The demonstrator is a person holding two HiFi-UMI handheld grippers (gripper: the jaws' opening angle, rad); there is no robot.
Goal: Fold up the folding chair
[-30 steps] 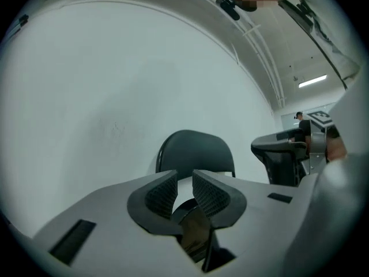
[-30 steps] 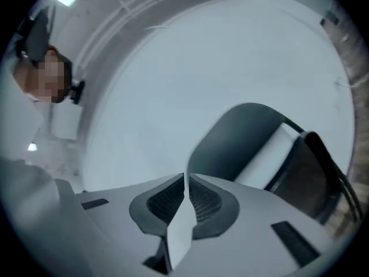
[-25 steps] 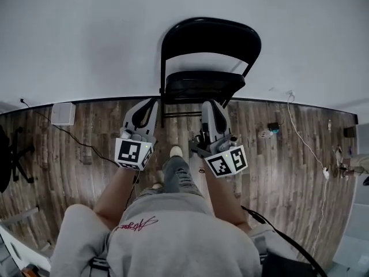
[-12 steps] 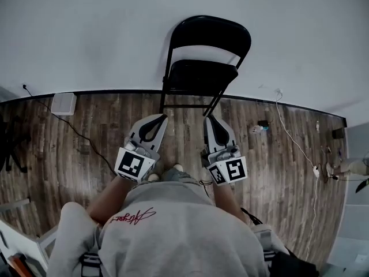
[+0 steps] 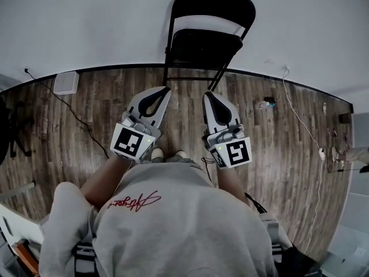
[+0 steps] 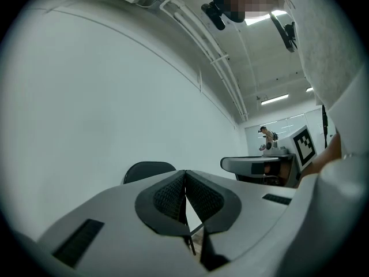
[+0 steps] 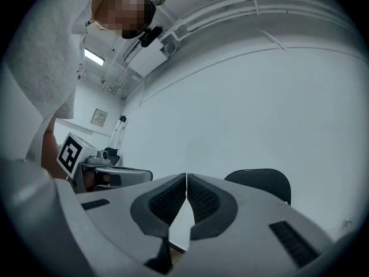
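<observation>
A black folding chair (image 5: 207, 30) stands against the white wall, its seat tipped up close to the backrest. My left gripper (image 5: 164, 91) and right gripper (image 5: 207, 96) hover side by side over the wooden floor, a short way in front of the chair legs and not touching them. Both are shut with nothing between the pads. In the left gripper view the shut left gripper (image 6: 185, 175) points toward the chair's backrest (image 6: 149, 169). In the right gripper view the shut right gripper (image 7: 186, 178) has the backrest (image 7: 259, 180) to its right.
A white box (image 5: 66, 82) sits at the wall on the left, with a black cable (image 5: 75, 120) running across the floor. A white cable (image 5: 300, 120) and a small device (image 5: 264, 104) lie on the right. A black stand (image 5: 8, 137) is at the far left.
Both grippers have pulled back from the chair, and the person has stepped away. The chair now sits farther off at the top of the head view.
</observation>
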